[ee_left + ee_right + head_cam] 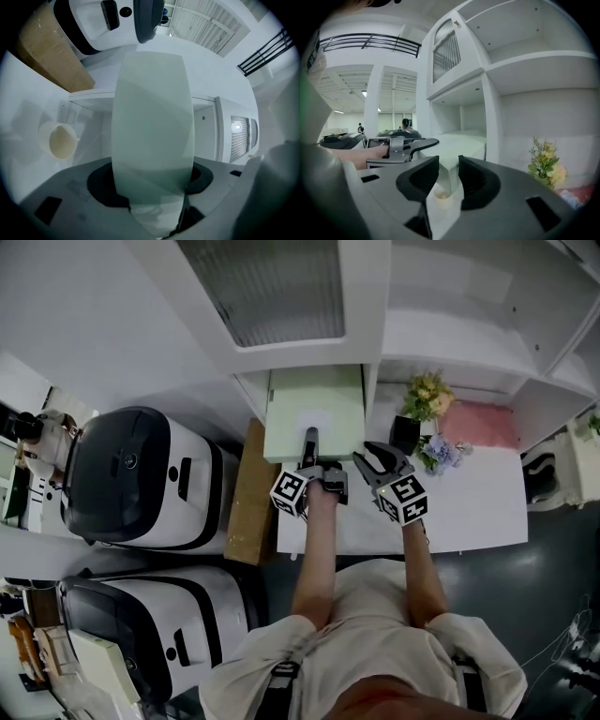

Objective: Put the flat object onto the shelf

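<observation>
The flat object (314,399) is a pale green board lying level, its far end inside the lower left compartment of the white shelf (373,371). My left gripper (310,442) is shut on the middle of its near edge. In the left gripper view the board (152,117) fills the middle and runs away from the jaws. My right gripper (373,457) is at the board's near right corner. In the right gripper view its jaws (448,176) stand apart, and the board's corner (459,143) shows in the gap without being pinched.
A small cream cup (58,140) stands under the board, also seen low between the right jaws (443,199). Flowers (427,395) in a black pot and a pink cloth (478,425) sit on the white table (469,512). A cardboard box (248,493) and white machines (131,474) stand left.
</observation>
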